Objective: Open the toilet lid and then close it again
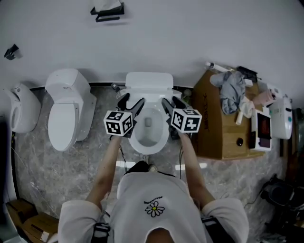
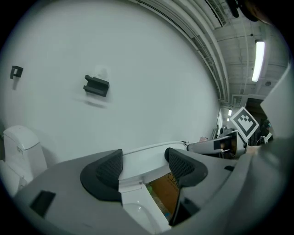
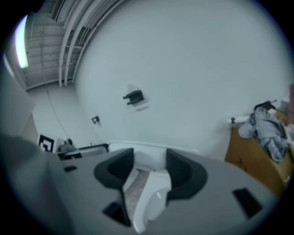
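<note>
A white toilet stands in the middle of the head view with its lid [image 1: 148, 81] raised against the back and its bowl [image 1: 148, 131] uncovered. My left gripper [image 1: 131, 103] reaches in at the bowl's left rear and my right gripper [image 1: 171, 102] at its right rear, both beside the lid's lower edge. In the left gripper view the jaws [image 2: 144, 165] stand apart with the white lid [image 2: 147, 158] in the gap. The right gripper [image 3: 150, 166] likewise stands apart around white porcelain [image 3: 154, 193]. I cannot tell if the pads touch it.
A second white toilet [image 1: 66, 109] with its lid down stands to the left, and another white fixture [image 1: 19, 110] beyond it. A cardboard box [image 1: 213, 126] piled with cloth [image 1: 232, 90] is close on the right. A dark holder [image 1: 108, 10] hangs on the wall.
</note>
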### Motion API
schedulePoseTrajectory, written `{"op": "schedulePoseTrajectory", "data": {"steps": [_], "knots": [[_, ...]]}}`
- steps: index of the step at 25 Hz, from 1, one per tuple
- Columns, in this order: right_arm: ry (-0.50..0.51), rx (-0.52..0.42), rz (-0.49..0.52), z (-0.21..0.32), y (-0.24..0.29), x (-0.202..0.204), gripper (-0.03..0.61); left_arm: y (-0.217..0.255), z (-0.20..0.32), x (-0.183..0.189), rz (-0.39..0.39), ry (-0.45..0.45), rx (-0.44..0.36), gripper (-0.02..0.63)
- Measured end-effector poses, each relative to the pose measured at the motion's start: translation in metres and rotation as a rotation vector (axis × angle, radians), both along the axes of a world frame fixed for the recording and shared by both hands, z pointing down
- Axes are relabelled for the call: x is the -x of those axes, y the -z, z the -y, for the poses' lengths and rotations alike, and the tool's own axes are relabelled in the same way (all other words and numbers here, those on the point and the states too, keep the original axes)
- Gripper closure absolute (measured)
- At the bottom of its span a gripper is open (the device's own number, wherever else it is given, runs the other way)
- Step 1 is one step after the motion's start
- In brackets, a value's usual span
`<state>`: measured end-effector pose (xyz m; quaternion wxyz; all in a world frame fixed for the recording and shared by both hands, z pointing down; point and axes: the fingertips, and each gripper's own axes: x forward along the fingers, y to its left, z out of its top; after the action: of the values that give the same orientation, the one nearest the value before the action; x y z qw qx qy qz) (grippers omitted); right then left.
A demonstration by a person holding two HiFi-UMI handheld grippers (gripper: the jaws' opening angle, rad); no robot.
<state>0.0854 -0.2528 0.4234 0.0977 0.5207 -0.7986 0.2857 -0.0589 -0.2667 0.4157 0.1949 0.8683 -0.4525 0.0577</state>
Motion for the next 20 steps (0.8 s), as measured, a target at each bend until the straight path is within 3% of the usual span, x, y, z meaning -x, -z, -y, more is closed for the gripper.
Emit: {"op": "schedulePoseTrajectory", "data": {"steps": [13, 20], "knots": [[-0.029, -0.039, 0.039, 0.068, 0.037, -0.007, 0.345, 0.035, 0.065, -0.005, -0.07, -0.018, -0.052, 0.29], [-0.03, -0.035, 0.064, 0.097, 0.047, -0.007, 0.345, 0.049, 0.095, -0.006, -0.031, -0.001, -0.088, 0.29]]}}
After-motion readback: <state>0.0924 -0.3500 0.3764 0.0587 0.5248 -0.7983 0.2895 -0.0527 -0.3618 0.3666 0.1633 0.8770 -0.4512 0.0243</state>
